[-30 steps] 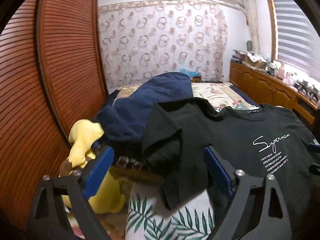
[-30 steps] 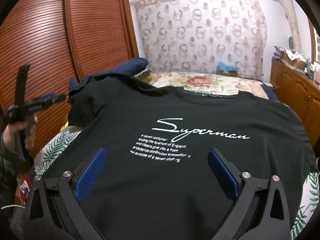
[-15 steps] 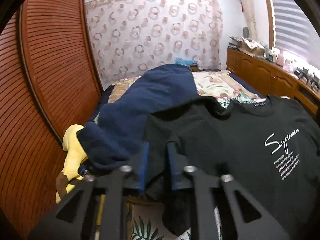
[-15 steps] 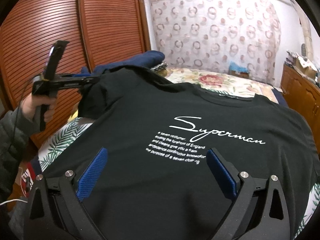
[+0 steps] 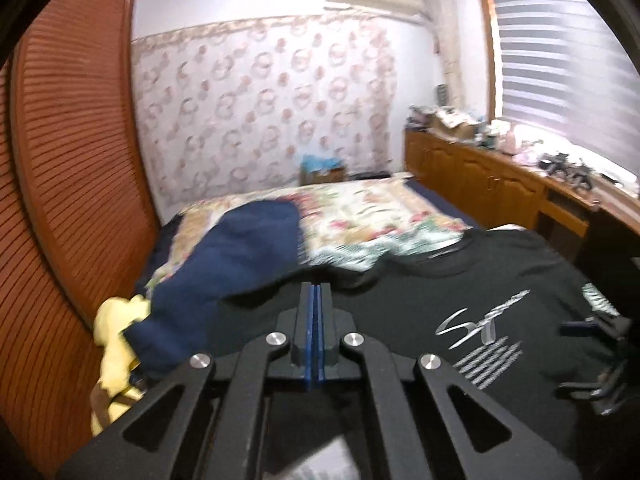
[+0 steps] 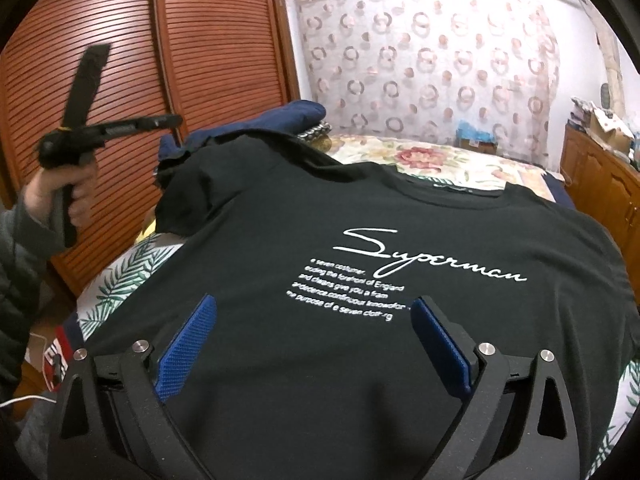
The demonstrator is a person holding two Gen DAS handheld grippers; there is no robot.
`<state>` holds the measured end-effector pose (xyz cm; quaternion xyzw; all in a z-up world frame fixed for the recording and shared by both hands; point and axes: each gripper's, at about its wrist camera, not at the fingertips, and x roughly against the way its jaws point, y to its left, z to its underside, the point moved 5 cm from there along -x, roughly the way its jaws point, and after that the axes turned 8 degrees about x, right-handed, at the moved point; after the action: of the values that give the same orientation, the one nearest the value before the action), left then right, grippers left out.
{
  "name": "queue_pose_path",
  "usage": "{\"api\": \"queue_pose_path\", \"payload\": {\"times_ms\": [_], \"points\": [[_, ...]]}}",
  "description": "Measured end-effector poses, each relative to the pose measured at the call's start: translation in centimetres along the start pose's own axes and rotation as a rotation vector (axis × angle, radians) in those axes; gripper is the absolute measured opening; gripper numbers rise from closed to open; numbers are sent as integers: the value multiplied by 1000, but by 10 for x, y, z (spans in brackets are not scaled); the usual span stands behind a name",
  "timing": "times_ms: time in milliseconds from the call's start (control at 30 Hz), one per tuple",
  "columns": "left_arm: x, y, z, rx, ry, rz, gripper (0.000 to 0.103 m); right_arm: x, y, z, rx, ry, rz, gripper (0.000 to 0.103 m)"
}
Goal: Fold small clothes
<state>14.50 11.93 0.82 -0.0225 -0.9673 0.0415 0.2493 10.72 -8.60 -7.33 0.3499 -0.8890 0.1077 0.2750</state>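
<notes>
1. Black cotton shirt [image 6: 320, 264] lies face up on the bed [image 6: 432, 160], print toward me, left sleeve [image 6: 188, 196] rumpled near the navy garment [image 5: 240, 264].
2. My left tool [image 5: 316, 292] has its blue pads pressed together; whether sleeve fabric sits between them I cannot tell, since the view is blurred.
3. My right tool [image 6: 312, 344] hovers over the lower hem, spread wide, gripping nothing.
4. Step in hand, by my judgement: the first sleeve fold.
5. Next move calls for drawing the sleeve inward across the chest, keeping the fabric flat.
</notes>
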Motion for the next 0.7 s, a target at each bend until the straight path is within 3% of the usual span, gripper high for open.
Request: {"api": "queue_pose_path", "payload": {"times_ms": [67, 167, 233, 267, 333, 433, 500, 700], "points": [[3, -19, -9, -33, -12, 27, 0, 2, -5, 0, -7, -3, 7, 99], [6, -21, -20, -41, -43, 6, 0, 7, -13, -2, -27, -15, 21, 99], [5, -10, -21, -39, -32, -32, 13, 10, -18, -1, -39, -20, 25, 99], [3, -3, -20, -38, -20, -54, 23, 11, -19, -1, -44, -22, 27, 99], [-2, 13, -13, -35, 9, -94, 25, 12, -22, 0, -46, -21, 32, 99], [-10, 34, 3, -27, 65, -148, 38, 11, -23, 2, -51, -19, 31, 99], [-17, 46, 16, -39, 101, -185, 42, 9, -22, 3, -56, -17, 27, 99], [-43, 59, 44, -4, 191, -194, 43, 7, -19, 4, -46, -12, 19, 99]]}}
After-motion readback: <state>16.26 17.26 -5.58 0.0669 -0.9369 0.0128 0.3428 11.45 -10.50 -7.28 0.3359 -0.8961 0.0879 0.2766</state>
